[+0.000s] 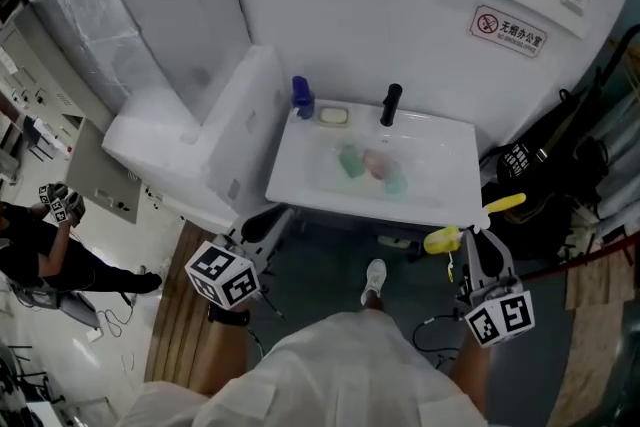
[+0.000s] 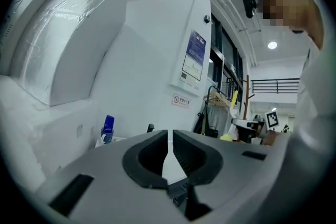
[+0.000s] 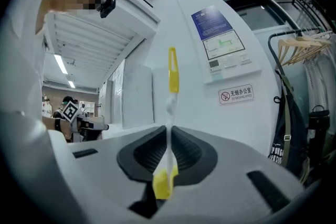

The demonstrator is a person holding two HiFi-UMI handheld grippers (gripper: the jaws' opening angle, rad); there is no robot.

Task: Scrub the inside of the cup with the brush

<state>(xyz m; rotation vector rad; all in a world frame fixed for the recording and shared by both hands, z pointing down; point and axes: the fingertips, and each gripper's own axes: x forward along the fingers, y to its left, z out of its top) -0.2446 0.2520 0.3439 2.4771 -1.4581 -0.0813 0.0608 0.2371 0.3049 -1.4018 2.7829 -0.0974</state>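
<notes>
Barely started tbh; yellow brush clamped in the fingers of the right gripper; left gripper pinched closed, empty; cup sitting in the sink ahead, well apart; all scrubbing left.

Yellow-and-white brush clamped in right gripper; 1 green cup, 1 pink cup, 1 teal cup lie in white sink.

White sink. Far-left rim: blue bottle, soap dish beside it. Basin: green cup, pink cup, touching.
</notes>
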